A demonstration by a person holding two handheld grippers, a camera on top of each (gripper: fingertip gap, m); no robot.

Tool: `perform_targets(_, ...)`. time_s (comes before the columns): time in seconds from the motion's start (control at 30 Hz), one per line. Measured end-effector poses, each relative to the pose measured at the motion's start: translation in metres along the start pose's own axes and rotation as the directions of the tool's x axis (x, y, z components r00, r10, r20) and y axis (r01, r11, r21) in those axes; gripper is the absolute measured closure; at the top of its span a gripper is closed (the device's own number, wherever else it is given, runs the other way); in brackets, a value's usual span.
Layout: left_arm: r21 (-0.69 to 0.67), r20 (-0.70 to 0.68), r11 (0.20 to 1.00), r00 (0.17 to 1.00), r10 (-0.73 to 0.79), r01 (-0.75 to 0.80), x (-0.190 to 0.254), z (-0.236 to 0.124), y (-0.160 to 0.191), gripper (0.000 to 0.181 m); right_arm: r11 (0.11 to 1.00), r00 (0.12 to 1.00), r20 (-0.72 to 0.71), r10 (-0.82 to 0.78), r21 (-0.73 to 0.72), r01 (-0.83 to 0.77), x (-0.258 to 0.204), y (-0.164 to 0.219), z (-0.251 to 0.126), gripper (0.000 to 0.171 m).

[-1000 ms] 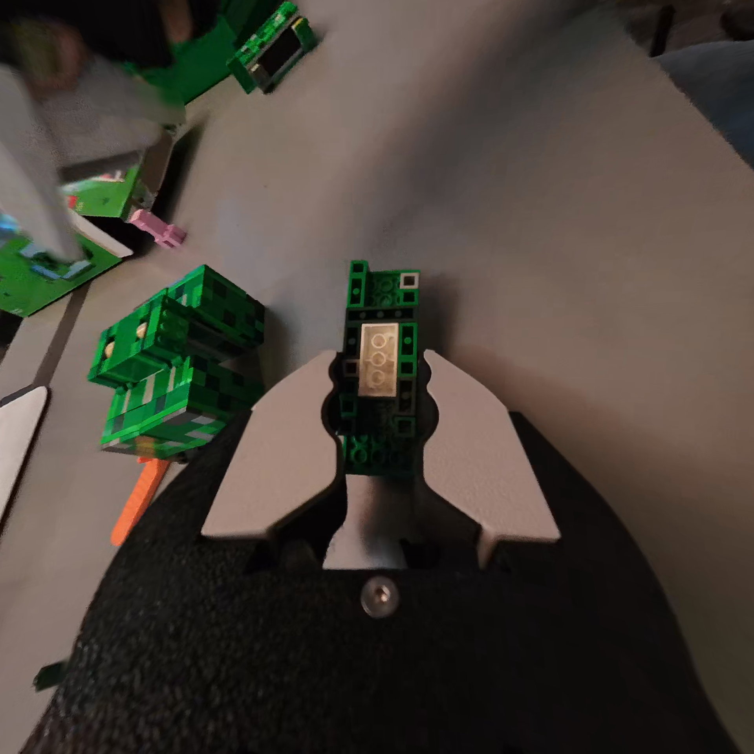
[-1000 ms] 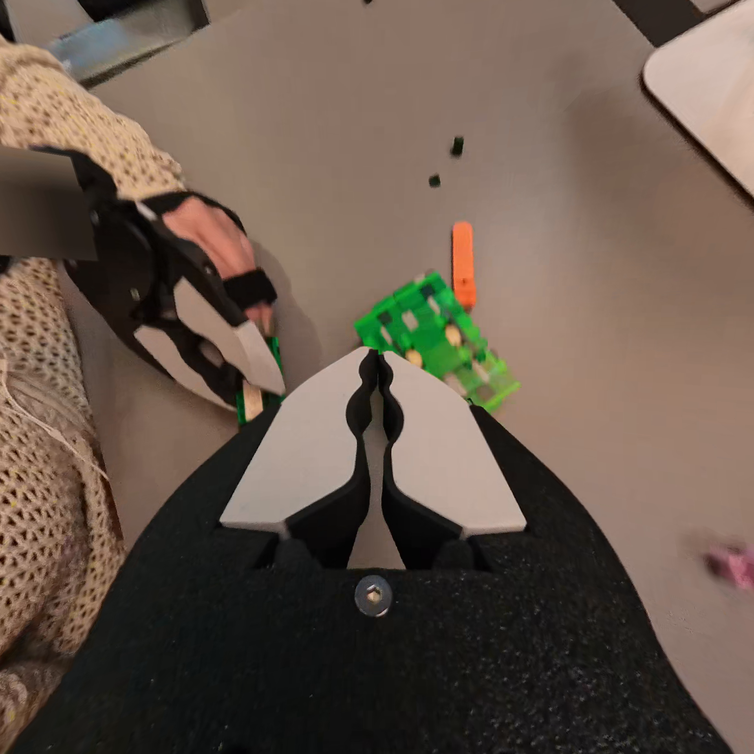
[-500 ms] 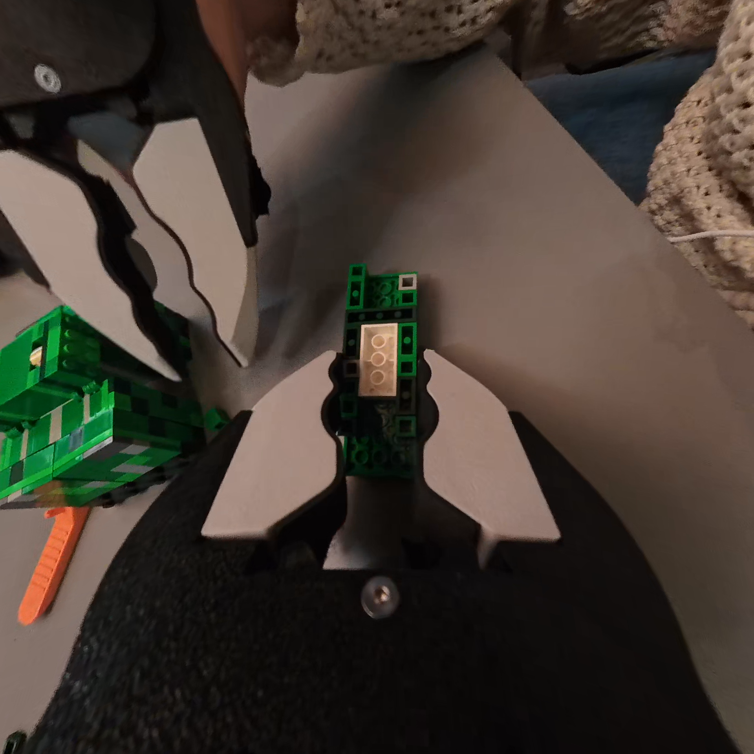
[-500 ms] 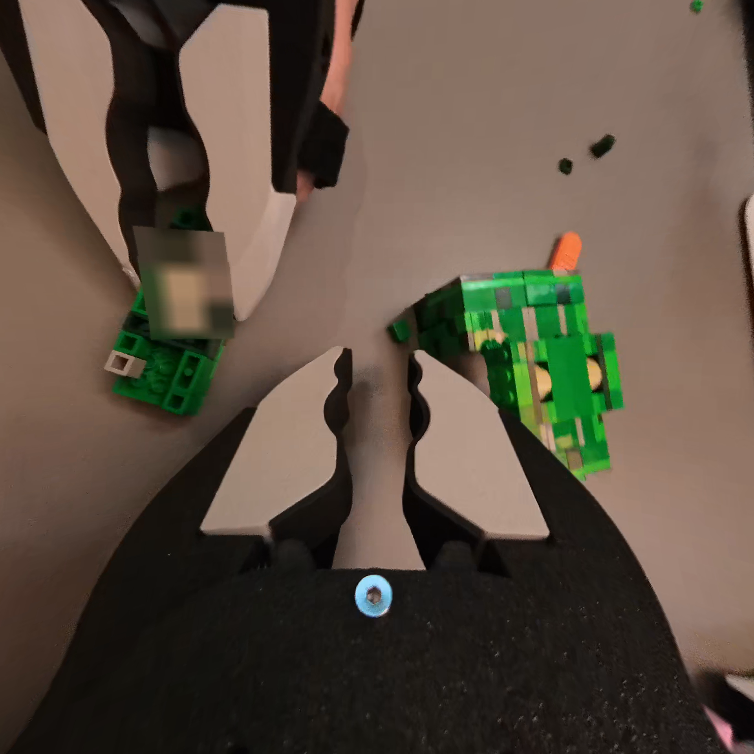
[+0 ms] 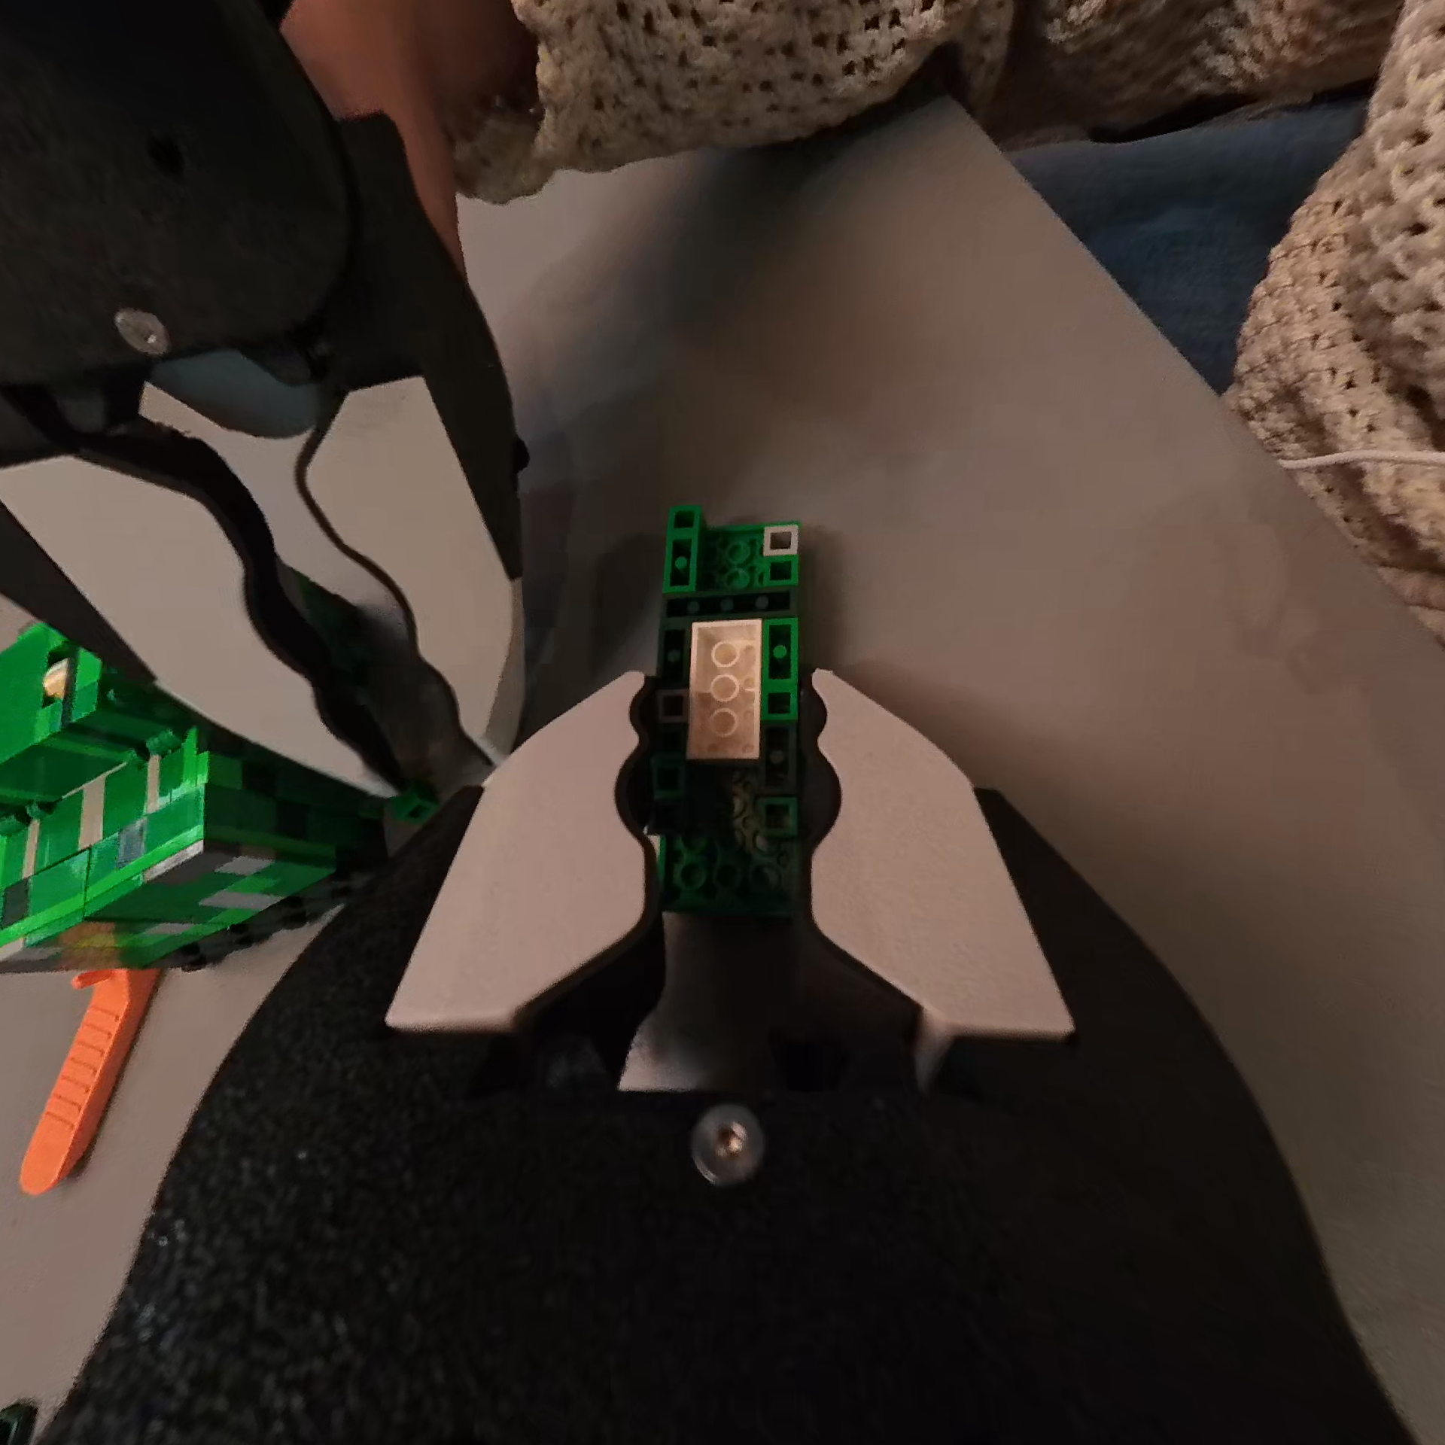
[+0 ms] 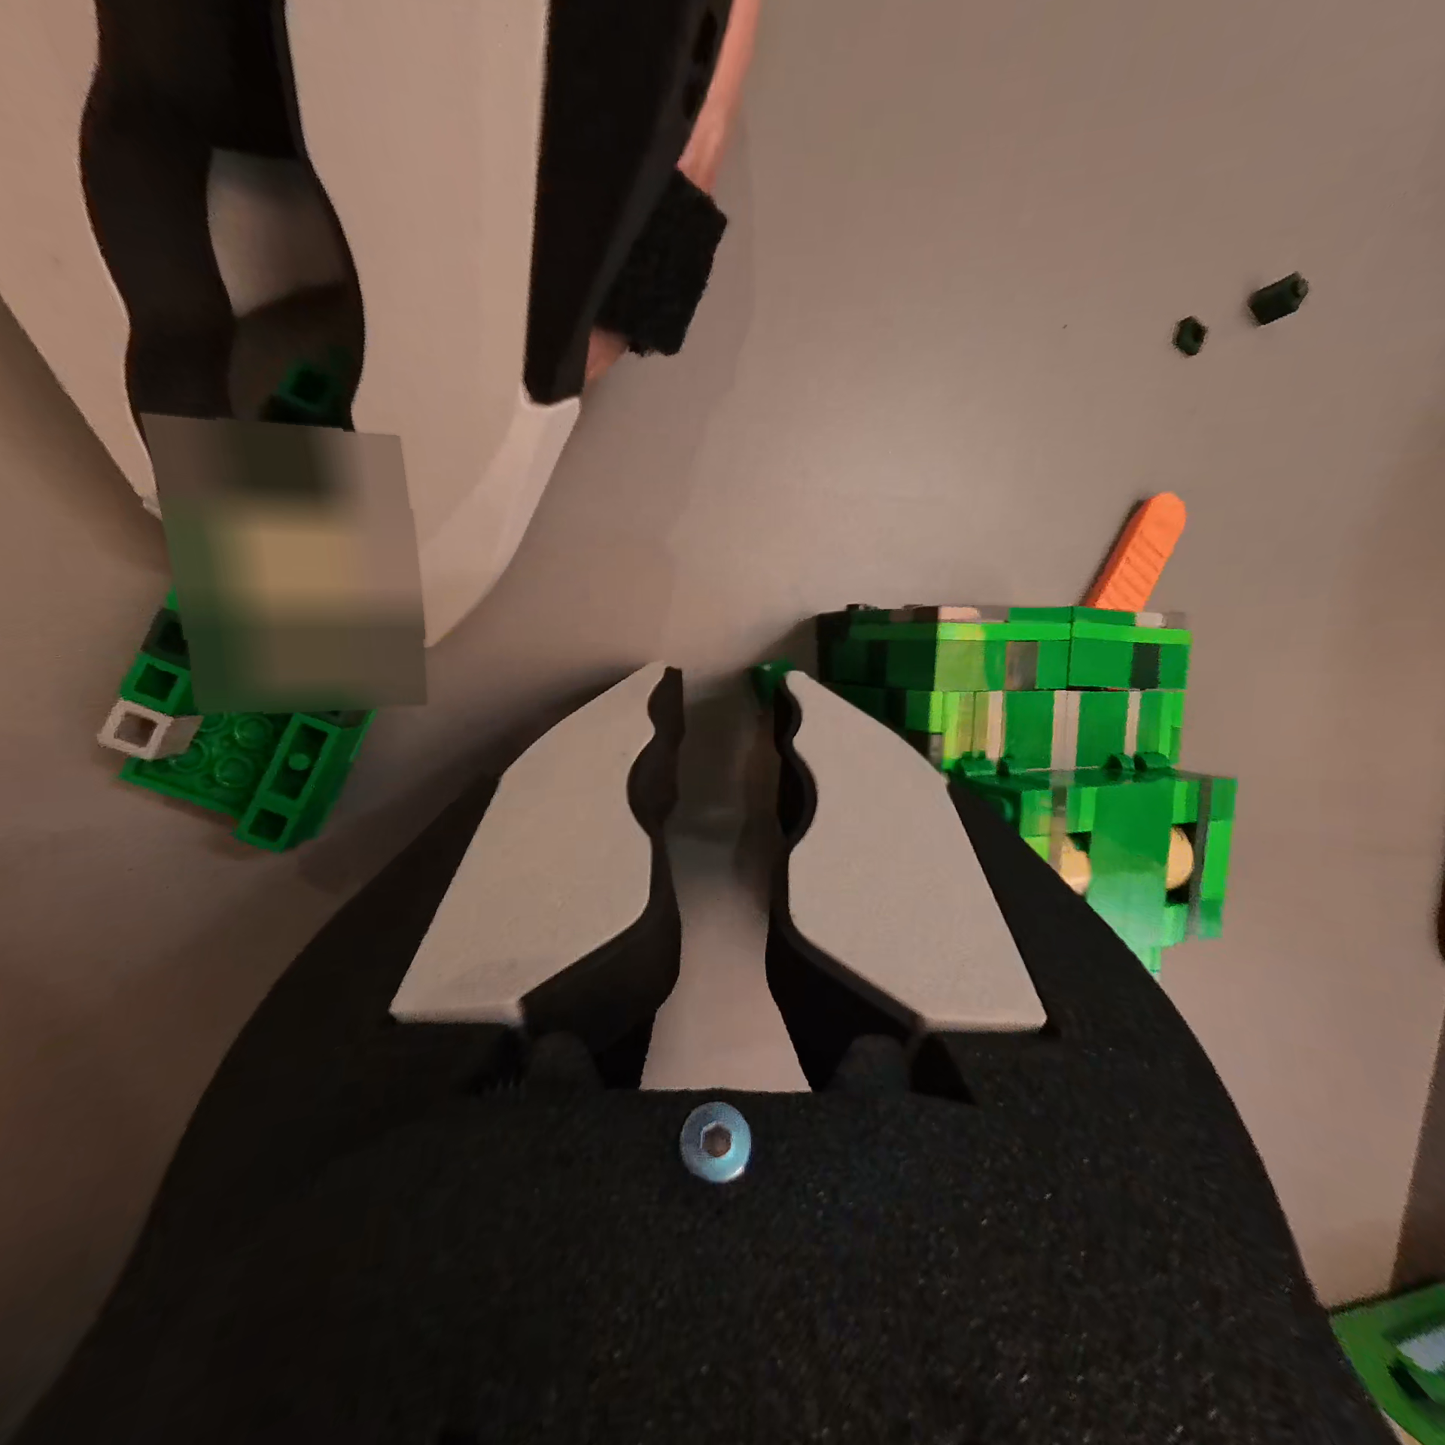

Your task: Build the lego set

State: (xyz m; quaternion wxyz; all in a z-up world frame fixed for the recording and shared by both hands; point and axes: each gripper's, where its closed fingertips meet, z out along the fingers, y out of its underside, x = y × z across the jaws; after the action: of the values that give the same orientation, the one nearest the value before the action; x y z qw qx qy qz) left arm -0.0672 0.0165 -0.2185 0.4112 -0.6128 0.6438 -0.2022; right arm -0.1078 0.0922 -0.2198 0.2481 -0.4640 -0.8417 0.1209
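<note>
My left gripper (image 5: 727, 696) is shut on a narrow green lego sub-assembly (image 5: 731, 571) with a tan brick (image 5: 726, 688) on top, held against the grey table (image 5: 977, 547). My right gripper (image 6: 727, 680) is open, its tips low over the table. A tiny green piece (image 6: 770, 674) lies at its right fingertip, beside a big green blocky model (image 6: 1055, 743). In the left wrist view the right gripper (image 5: 438, 770) reaches down at the left, next to the model (image 5: 156, 844). In the right wrist view the sub-assembly (image 6: 258, 782) shows at the left, partly behind a blurred patch.
An orange brick separator (image 6: 1142, 555) lies behind the model and also shows in the left wrist view (image 5: 86, 1079). Two small dark pieces (image 6: 1278, 297) lie farther back. A green sheet (image 6: 1400, 1345) is at the bottom right. A knitted sleeve (image 5: 782, 70) hangs over the table's edge.
My right gripper has opened and swung in close to the left gripper, lowering its tips beside the big model. The left gripper keeps its hold on the sub-assembly.
</note>
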Motion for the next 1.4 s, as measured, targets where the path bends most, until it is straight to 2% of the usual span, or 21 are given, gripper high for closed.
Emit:
perform_targets(0.1,-0.001,-0.001,1.0,1.0,-0.003,0.003,0.0,0.0,0.0,0.147,1.0,1.0,0.018,-0.005,-0.021,0.005,-0.005,0.0,-0.003,0.154)
perform_targets(0.2,-0.003,-0.002,1.0,1.0,-0.005,0.005,0.0,0.001,0.0,0.147,0.999,0.997,-0.072,-0.033,0.031,0.035,0.004,-0.01,-0.008,0.156)
perform_targets(0.27,-0.003,-0.001,1.0,1.0,-0.006,0.006,0.0,0.001,0.0,0.147,0.999,0.995,-0.091,-0.032,-0.011,0.031,0.007,-0.005,-0.004,0.154)
perform_targets(0.33,-0.004,-0.001,1.0,1.0,-0.007,0.007,0.0,0.001,0.0,0.147,0.999,0.997,-0.083,-0.005,-0.045,0.001,0.008,0.0,0.002,0.15)
perform_targets(0.53,-0.006,-0.003,1.0,1.0,-0.011,0.011,-0.001,0.001,0.0,0.147,0.998,0.996,-0.088,0.027,-0.052,-0.031,0.01,0.0,0.006,0.156)
perform_targets(0.67,-0.007,-0.006,1.0,1.0,-0.015,0.015,-0.001,0.002,0.0,0.147,0.997,0.998,0.013,0.055,-0.048,-0.054,-0.005,0.002,0.0,0.156)
perform_targets(0.77,-0.009,-0.01,1.0,1.0,-0.019,0.019,-0.001,0.002,0.0,0.147,0.997,0.997,-0.006,0.076,-0.01,-0.076,-0.001,-0.001,-0.008,0.156)
perform_targets(0.87,-0.01,-0.011,1.0,1.0,-0.02,0.02,-0.001,0.002,0.001,0.147,0.978,0.977,0.026,0.21,0.014,-0.21,0.003,-0.009,-0.01,0.162)
perform_targets(0.93,-0.01,-0.012,1.0,1.0,-0.021,0.021,-0.001,0.002,0.0,0.147,0.939,0.935,0.08,0.344,-0.039,-0.342,0.001,-0.01,-0.008,0.164)
perform_targets(1.0,-0.011,-0.015,1.0,1.0,-0.023,0.023,-0.001,0.002,0.0,0.147,0.866,0.863,0.064,0.5,-0.062,-0.497,0.008,-0.01,-0.008,0.167)
perform_targets(1.1,-0.011,-0.015,1.0,1.0,-0.023,0.023,-0.001,0.001,0.0,0.147,0.728,0.721,0.117,0.683,-0.034,-0.684,0.008,-0.021,-0.016,0.169)
perform_targets(1.2,-0.012,-0.015,1.0,1.0,-0.024,0.023,-0.001,0.001,0.0,0.147,0.709,0.71,0.034,0.704,-0.107,-0.697,0.002,-0.008,-0.013,0.159)
perform_targets(1.4,-0.012,-0.021,1.0,0.999,-0.024,0.023,0.001,0.001,0.0,0.147,0.725,0.73,-0.087,0.678,-0.086,-0.683,0.001,0.001,0.006,0.156)
